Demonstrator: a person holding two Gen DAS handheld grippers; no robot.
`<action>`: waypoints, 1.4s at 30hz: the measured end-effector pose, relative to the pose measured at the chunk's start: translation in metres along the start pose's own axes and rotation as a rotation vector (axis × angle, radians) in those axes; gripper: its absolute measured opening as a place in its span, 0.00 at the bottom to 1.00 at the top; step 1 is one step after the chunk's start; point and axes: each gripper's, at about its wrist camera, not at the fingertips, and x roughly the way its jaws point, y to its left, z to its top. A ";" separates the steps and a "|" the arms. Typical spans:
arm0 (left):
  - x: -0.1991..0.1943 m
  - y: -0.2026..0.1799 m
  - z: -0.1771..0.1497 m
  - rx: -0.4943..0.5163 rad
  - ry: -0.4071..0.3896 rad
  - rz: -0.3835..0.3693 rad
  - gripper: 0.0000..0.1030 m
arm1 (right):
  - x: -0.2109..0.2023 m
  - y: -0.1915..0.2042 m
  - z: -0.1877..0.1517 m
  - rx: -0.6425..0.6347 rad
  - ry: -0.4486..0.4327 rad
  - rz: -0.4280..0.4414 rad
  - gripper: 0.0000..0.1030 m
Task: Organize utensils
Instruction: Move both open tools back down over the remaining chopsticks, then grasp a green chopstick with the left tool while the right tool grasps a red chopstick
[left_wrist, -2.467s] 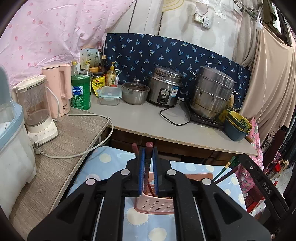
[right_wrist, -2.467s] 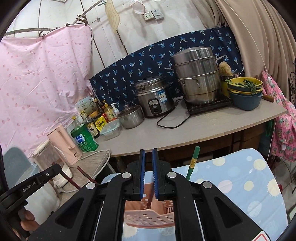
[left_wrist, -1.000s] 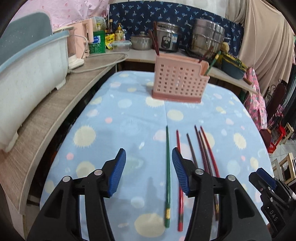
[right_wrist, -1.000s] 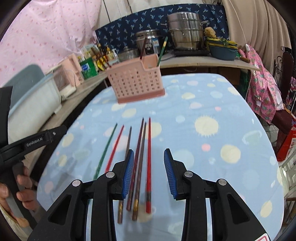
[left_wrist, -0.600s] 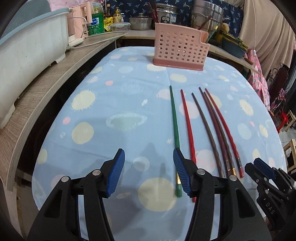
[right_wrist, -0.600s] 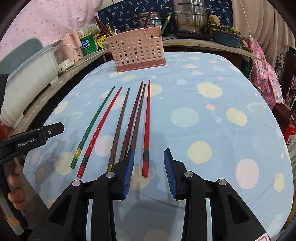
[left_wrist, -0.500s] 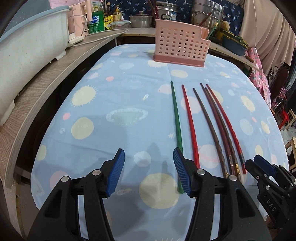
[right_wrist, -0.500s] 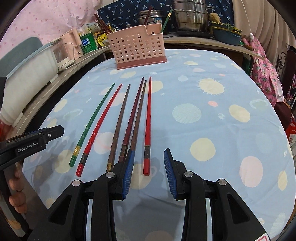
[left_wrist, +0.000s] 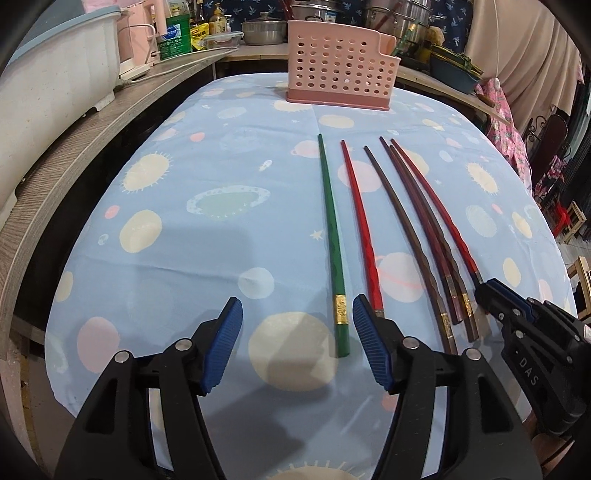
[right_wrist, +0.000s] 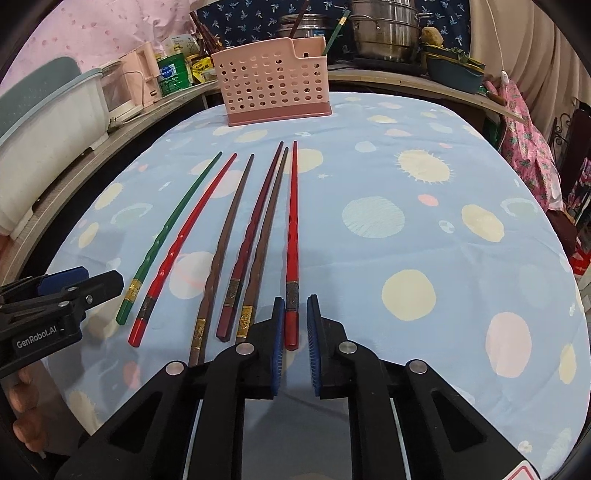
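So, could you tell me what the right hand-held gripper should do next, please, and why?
Probably lift. The right hand-held gripper has its jaws narrowed around the butt of the rightmost red chopstick, which lies flat on the tablecloth; raising it would free it for the pink basket.

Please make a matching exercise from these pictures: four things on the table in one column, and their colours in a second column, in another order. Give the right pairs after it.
Things:
1. left-end chopstick
2. right-end chopstick
3. basket
4. tablecloth

Colours:
a. pink
b. light blue with pale spots
c. red
d. green

Pairs: 1-d, 2-c, 3-a, 4-b
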 end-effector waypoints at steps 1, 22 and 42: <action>0.001 -0.001 -0.001 0.003 0.002 -0.002 0.57 | 0.000 -0.002 0.000 0.007 -0.001 0.004 0.07; 0.017 -0.007 -0.005 0.038 0.017 0.042 0.54 | -0.001 -0.003 -0.003 0.015 -0.013 -0.006 0.07; 0.017 0.000 0.001 0.025 0.024 0.035 0.08 | -0.001 -0.001 -0.003 0.014 -0.013 -0.006 0.07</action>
